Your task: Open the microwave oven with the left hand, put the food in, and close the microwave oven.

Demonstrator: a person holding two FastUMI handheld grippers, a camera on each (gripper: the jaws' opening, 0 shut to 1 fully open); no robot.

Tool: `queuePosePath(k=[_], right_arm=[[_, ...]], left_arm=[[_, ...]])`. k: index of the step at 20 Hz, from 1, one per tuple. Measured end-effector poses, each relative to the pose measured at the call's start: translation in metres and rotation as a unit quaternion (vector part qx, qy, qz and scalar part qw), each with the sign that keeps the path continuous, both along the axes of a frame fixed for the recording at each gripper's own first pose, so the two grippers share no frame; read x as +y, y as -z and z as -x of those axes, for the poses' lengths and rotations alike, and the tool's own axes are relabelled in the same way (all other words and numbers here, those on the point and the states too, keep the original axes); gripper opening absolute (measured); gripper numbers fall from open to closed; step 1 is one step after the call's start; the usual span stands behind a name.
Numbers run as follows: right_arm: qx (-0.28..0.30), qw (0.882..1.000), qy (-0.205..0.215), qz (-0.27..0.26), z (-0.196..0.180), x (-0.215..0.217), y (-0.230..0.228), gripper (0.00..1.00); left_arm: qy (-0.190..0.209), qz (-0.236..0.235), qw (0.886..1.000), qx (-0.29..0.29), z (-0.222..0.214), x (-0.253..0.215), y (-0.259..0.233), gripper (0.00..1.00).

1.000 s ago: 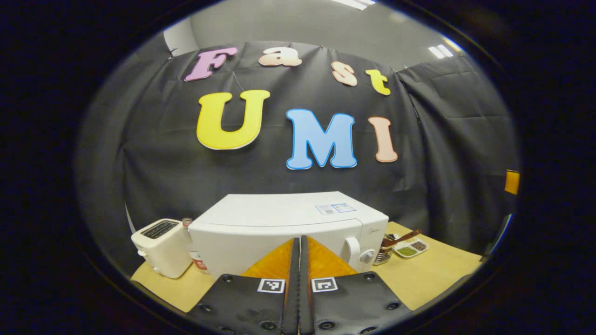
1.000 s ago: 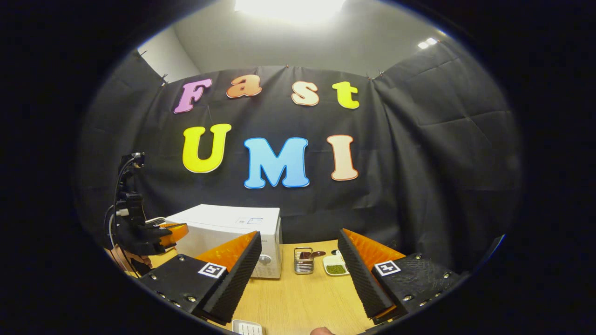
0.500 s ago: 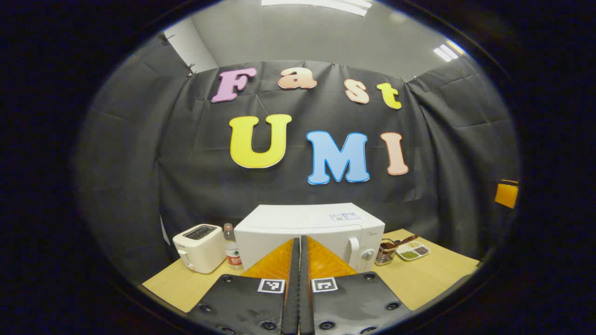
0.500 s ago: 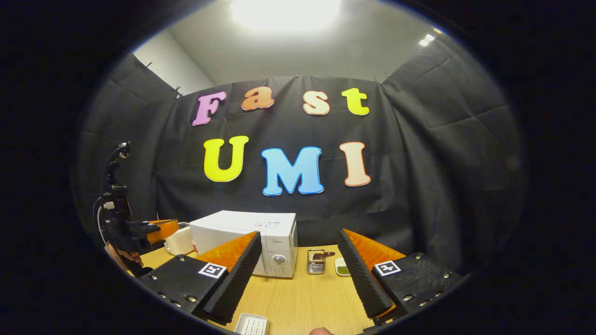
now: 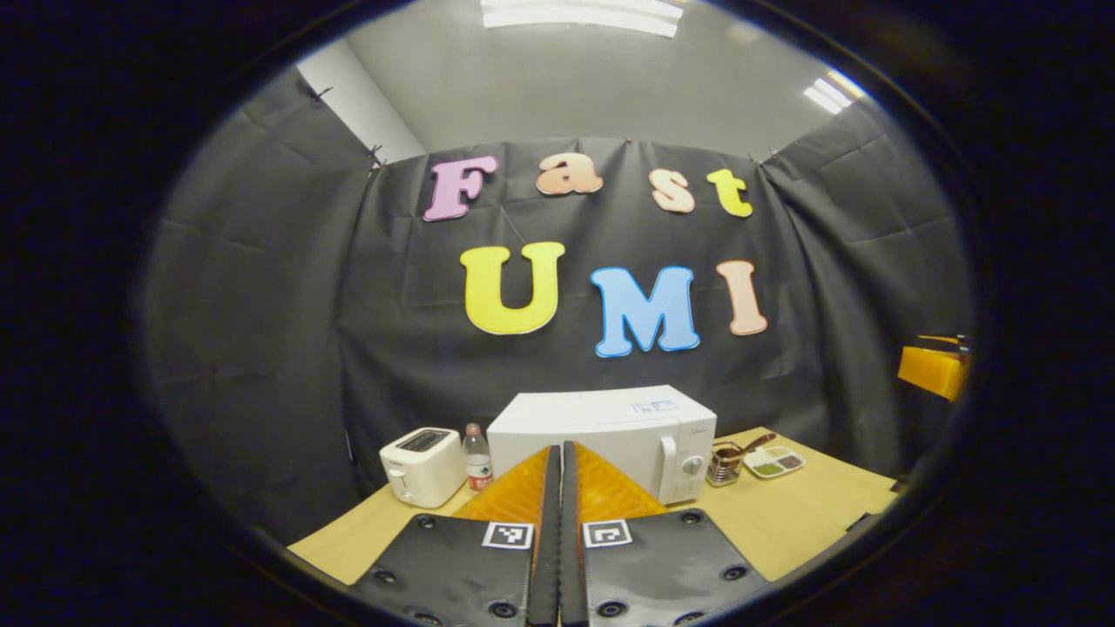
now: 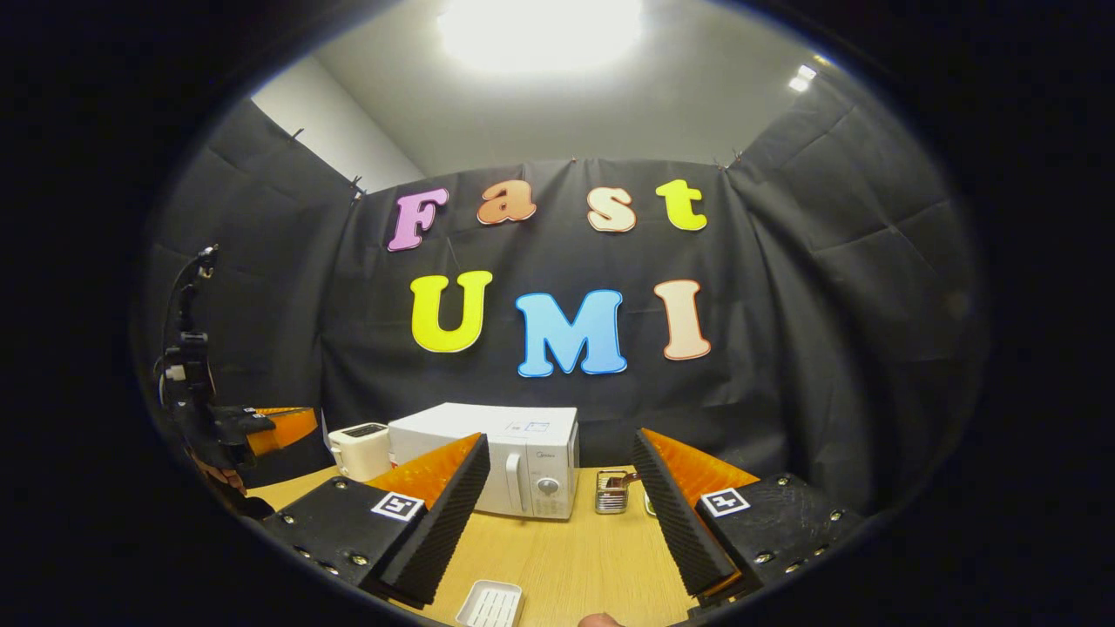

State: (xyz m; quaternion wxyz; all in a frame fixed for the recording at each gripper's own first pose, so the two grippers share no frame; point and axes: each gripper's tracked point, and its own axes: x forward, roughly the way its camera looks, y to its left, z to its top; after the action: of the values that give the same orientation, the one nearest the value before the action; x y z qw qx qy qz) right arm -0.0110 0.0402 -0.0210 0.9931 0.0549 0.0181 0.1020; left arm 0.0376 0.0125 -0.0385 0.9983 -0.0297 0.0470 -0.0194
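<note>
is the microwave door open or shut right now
Shut. The microwave door sits flush with its front, handle beside the dial, no cavity showing. The left tongs are closed and away from it.

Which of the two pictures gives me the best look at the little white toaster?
The left gripper view: the toaster stands whole and unblocked on the table's left, beside a bottle and the microwave. In the right gripper view the toaster looks smaller, tucked against the microwave.
</note>
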Motion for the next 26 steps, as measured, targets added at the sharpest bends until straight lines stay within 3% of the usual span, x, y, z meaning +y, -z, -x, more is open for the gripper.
queuePosePath(k=[6,7,10,11,14,19,26], right_arm=[[-0.009,1.0,0.007,0.002,0.013,0.02,-0.008,0.99],[-0.009,1.0,0.008,0.001,0.017,0.023,-0.007,1.0],[-0.011,1.0,0.008,0.001,0.019,0.035,-0.008,0.99],[-0.01,1.0,0.007,0.002,0.019,0.039,-0.008,0.99],[-0.014,1.0,0.005,0.003,0.017,0.047,-0.013,0.99],[-0.014,1.0,0.003,0.004,0.014,0.054,-0.012,0.99],[-0.011,1.0,0.004,0.001,0.009,0.061,-0.013,0.99]], left_arm=[[-0.007,-0.01,1.0,-0.017,0.036,0.034,-0.012,0.07],[-0.007,-0.014,1.0,-0.017,0.04,0.039,-0.012,0.12],[-0.013,-0.018,1.0,-0.016,0.045,0.053,-0.009,0.36],[-0.015,-0.013,1.0,-0.012,0.047,0.056,-0.006,0.58],[-0.028,0.004,1.0,-0.006,0.05,0.069,0.001,0.86],[-0.045,0.004,0.999,-0.02,0.049,0.084,-0.004,0.96],[-0.043,-0.001,0.999,-0.027,0.043,0.088,-0.008,0.96]])
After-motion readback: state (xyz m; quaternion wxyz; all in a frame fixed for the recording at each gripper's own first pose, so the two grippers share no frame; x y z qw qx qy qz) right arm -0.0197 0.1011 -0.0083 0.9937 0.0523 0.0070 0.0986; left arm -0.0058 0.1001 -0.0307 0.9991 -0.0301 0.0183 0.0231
